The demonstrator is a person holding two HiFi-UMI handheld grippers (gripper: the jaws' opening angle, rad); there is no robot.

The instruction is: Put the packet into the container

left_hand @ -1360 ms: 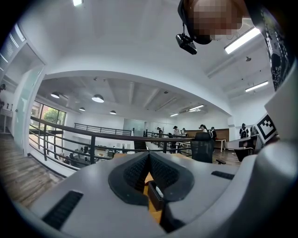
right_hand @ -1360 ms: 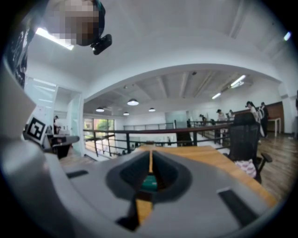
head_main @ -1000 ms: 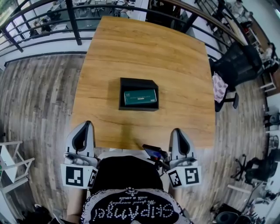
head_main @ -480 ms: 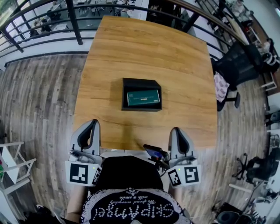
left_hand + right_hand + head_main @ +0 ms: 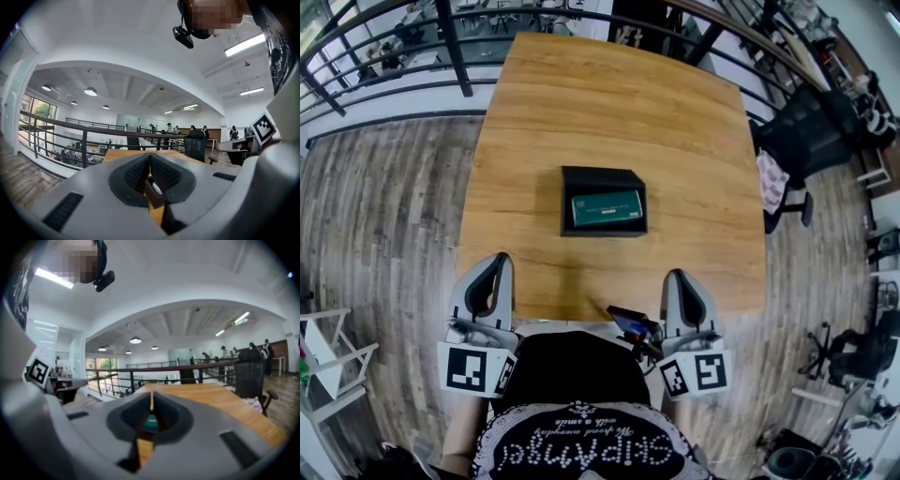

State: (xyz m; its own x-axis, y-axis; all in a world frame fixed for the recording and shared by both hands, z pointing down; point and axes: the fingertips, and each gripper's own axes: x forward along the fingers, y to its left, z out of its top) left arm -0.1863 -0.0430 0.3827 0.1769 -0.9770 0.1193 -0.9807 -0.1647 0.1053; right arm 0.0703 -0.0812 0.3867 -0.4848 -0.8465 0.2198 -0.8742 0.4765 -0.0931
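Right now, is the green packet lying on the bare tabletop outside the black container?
No, the head view shows the green packet lying inside the black container.

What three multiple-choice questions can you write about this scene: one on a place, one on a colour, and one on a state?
1. Where does the packet lie?
A. beside the container
B. inside the container
C. under the container

2. What colour is the packet?
A. red
B. yellow
C. green

3. How do the jaws of the left gripper stand?
A. together, with nothing between them
B. wide apart
C. closed on the packet

Answers:
1 B: the head view shows it within the black walls.
2 C: its top face is green.
3 A: the left gripper view shows the pads meeting, and the packet is far off in the container.
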